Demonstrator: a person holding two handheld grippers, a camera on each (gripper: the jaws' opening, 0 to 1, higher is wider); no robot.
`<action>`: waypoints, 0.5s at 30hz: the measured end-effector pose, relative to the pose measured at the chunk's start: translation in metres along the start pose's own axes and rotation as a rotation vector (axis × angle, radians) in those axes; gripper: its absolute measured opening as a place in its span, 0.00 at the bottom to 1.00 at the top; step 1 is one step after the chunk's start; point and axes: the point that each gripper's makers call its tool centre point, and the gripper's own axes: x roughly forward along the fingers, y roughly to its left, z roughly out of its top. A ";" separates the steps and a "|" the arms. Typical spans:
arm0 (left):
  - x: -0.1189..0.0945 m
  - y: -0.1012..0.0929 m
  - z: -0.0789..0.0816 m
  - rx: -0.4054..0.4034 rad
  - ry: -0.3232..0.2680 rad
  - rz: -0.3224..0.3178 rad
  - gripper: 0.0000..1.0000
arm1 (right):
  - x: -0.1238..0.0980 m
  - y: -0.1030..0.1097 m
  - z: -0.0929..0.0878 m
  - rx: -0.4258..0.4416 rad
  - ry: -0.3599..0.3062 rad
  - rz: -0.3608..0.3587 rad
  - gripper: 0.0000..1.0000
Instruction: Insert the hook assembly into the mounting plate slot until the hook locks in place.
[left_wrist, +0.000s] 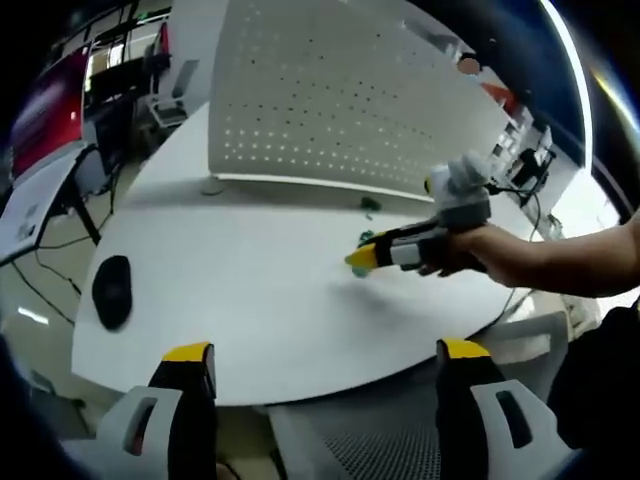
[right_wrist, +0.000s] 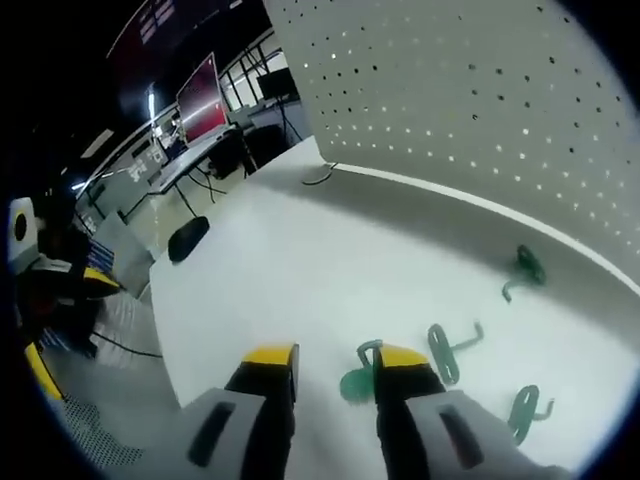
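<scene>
The white perforated mounting plate (left_wrist: 340, 90) (right_wrist: 470, 100) stands upright along the table's far side. Several green hooks lie on the table in front of it. One green hook (right_wrist: 353, 380) lies between my right gripper's jaws, close against the right-hand one. My right gripper (right_wrist: 336, 358) is open and low over the table. Another hook (right_wrist: 452, 350) lies just beyond it, and one (right_wrist: 525, 268) sits near the plate's foot. In the left gripper view a hand holds the right gripper (left_wrist: 362, 258) over the green hooks (left_wrist: 366, 238). My left gripper (left_wrist: 325, 350) is open wide at the table's near edge, holding nothing.
A black mouse-shaped object (left_wrist: 112, 290) (right_wrist: 188, 238) lies near the table's left edge. The white table (left_wrist: 250, 250) is round-edged. A grey mesh chair (left_wrist: 380, 450) sits below the near edge. Desks and a red screen (right_wrist: 200, 100) stand in the background.
</scene>
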 end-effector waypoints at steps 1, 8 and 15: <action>0.000 -0.001 0.000 -0.002 -0.002 -0.002 0.92 | 0.003 0.000 0.001 -0.017 0.003 -0.002 0.23; -0.002 -0.001 -0.004 -0.019 -0.015 -0.001 0.91 | 0.012 0.007 0.006 -0.050 0.026 -0.006 0.14; -0.004 -0.001 -0.010 -0.031 -0.021 0.004 0.90 | 0.019 0.009 -0.001 -0.133 0.073 0.001 0.07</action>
